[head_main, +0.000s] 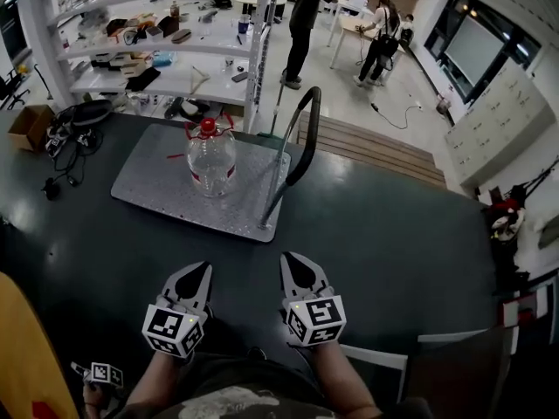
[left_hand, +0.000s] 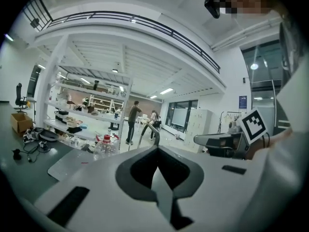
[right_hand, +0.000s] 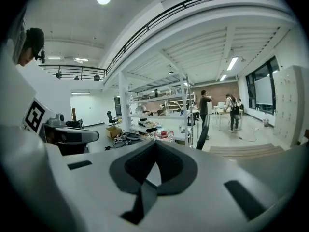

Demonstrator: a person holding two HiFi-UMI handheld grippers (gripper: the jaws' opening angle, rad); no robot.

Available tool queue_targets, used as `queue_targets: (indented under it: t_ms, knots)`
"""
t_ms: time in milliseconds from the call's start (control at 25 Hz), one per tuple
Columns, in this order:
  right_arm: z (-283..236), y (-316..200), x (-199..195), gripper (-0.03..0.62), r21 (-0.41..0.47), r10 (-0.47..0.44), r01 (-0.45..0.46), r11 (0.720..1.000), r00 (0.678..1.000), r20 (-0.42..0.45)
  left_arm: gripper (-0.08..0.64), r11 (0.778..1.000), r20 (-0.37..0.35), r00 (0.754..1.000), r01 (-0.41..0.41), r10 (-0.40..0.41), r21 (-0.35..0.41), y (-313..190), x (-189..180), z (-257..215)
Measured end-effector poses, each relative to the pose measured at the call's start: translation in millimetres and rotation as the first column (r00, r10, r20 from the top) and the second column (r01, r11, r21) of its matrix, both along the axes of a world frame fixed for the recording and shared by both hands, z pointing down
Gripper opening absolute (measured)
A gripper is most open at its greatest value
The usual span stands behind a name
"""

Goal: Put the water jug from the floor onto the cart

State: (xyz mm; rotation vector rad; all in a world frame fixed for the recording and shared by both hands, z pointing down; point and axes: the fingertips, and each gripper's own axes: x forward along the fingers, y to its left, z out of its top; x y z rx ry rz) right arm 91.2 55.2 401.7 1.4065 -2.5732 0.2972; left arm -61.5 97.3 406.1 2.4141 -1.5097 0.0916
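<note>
A clear water jug [head_main: 210, 160] with a red cap stands upright on the grey platform of the cart [head_main: 157, 195], left of the cart's dark curved handle [head_main: 303, 138]. Both grippers are low in the head view, well short of the cart and apart from the jug. My left gripper [head_main: 203, 271] is shut with nothing in it, and my right gripper [head_main: 293, 260] beside it is also shut and empty. In the left gripper view the jug [left_hand: 105, 145] shows far off beyond the closed left gripper [left_hand: 156, 149]. The right gripper view shows the right gripper [right_hand: 155, 144] closed, with the jug's red cap [right_hand: 164, 134] far ahead.
A white shelving rack [head_main: 166, 42] full of items stands behind the cart. A cardboard box [head_main: 31, 125] and cables [head_main: 70, 138] lie at left. Wooden steps [head_main: 376, 151] lie at right. Two people [head_main: 306, 24] stand far back. A yellow object [head_main: 26, 356] is at lower left.
</note>
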Motion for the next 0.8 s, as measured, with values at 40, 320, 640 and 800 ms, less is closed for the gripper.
queue_targets:
  t_ms: [40, 320, 640, 800]
  knots:
    - [0, 10, 9, -0.011, 0.002, 0.001, -0.001, 1.000, 1.000, 0.000, 0.007, 1.000, 0.003, 1.000, -0.011, 0.011, -0.001, 10, 12, 1]
    - [15, 68, 55, -0.011, -0.024, 0.012, -0.011, 1.000, 1.000, 0.012, 0.006, 0.999, 0.017, 1.000, -0.025, 0.026, -0.035, 77, 54, 17]
    - [10, 97, 60, -0.011, -0.011, -0.033, 0.033, 0.999, 0.999, 0.035, 0.007, 0.999, 0.051, 0.998, 0.023, -0.021, -0.031, 118, 57, 12]
    - [8, 113, 58, -0.011, -0.003, -0.066, 0.066, 0.998, 0.997, 0.031, 0.006, 0.999, 0.051, 0.998, 0.036, -0.034, -0.036, 136, 58, 13]
